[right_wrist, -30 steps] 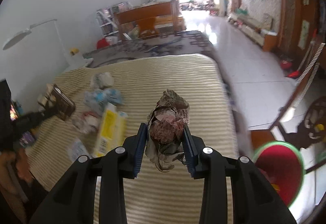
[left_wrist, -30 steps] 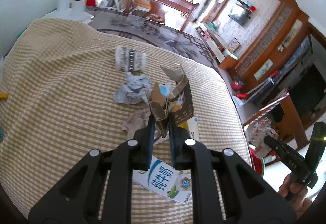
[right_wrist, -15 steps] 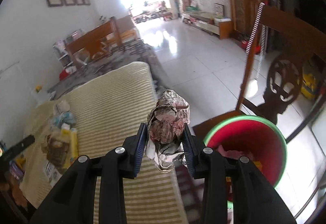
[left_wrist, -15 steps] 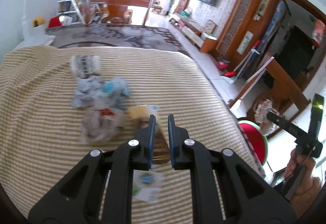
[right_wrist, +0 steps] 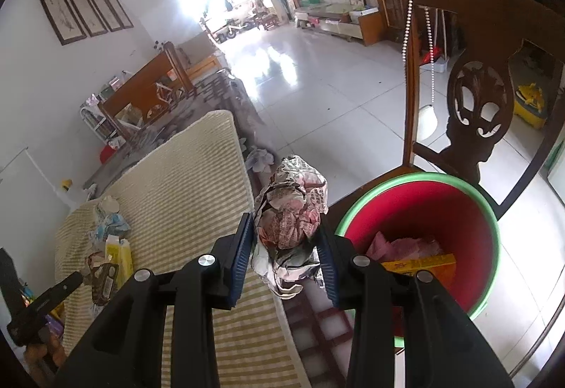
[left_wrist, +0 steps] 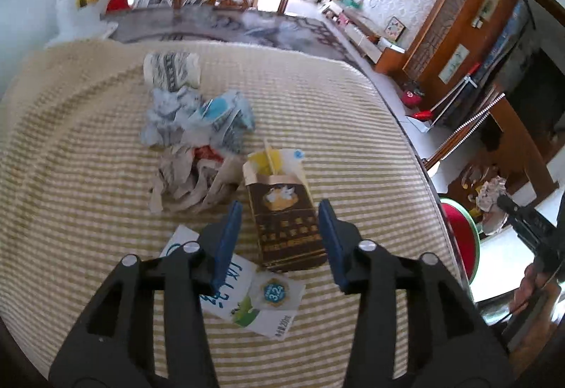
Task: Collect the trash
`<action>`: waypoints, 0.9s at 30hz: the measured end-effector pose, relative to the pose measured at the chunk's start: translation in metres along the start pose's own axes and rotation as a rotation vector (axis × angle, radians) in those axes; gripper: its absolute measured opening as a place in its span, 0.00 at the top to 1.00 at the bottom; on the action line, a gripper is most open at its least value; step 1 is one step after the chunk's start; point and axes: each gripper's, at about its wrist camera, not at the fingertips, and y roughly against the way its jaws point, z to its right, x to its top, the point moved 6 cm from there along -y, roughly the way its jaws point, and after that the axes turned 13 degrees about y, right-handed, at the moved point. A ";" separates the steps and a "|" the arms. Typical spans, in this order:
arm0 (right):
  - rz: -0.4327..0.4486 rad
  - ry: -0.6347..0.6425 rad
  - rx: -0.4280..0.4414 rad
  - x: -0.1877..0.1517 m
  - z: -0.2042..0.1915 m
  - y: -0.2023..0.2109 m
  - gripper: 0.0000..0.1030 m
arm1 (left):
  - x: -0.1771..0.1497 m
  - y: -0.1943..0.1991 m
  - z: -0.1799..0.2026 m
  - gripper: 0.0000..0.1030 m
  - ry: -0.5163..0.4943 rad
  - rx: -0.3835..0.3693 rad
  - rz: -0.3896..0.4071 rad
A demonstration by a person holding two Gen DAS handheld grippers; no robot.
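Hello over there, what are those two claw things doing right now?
Left gripper opening, brown carton loose between its jaws on the striped cloth. Right gripper clamps a newspaper wad beside the red bin. Nothing blocks the bin.

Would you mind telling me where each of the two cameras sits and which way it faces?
Left wrist: on the left gripper, looking down at the striped cloth; its jaws are opening around the brown box.
Right wrist: on the right gripper, which clamps a newspaper wad beside the red bucket.
Shared: both show cloth, box, bucket and the other gripper.
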 end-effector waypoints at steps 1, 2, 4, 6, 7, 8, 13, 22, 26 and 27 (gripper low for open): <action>0.002 0.007 0.005 0.001 -0.003 0.000 0.66 | 0.000 -0.003 0.000 0.46 -0.005 0.011 -0.002; 0.003 0.013 0.007 0.001 -0.006 0.000 0.66 | 0.000 -0.006 0.001 0.45 -0.011 0.019 -0.007; 0.000 0.021 0.013 0.001 -0.010 -0.002 0.66 | -0.001 -0.015 0.005 0.42 -0.016 0.029 -0.029; -0.005 0.023 0.017 0.000 -0.012 -0.003 0.66 | -0.002 -0.025 0.007 0.42 -0.025 0.047 -0.042; -0.007 0.025 0.018 0.000 -0.012 -0.003 0.66 | -0.003 -0.031 0.006 0.42 -0.029 0.063 -0.052; -0.008 0.026 0.018 0.000 -0.012 -0.003 0.66 | -0.003 -0.034 0.006 0.42 -0.030 0.071 -0.058; -0.009 0.027 0.022 -0.001 -0.012 -0.004 0.66 | -0.008 -0.033 0.008 0.54 -0.056 0.066 -0.046; 0.022 -0.018 0.014 0.003 0.001 0.004 0.66 | -0.008 0.024 0.055 0.55 -0.065 -0.088 0.088; 0.054 -0.094 -0.018 0.006 0.024 0.012 0.66 | -0.030 0.011 0.118 0.55 -0.128 -0.231 -0.004; 0.059 -0.119 -0.027 0.005 0.031 0.014 0.66 | -0.036 0.006 0.131 0.55 -0.136 -0.256 -0.030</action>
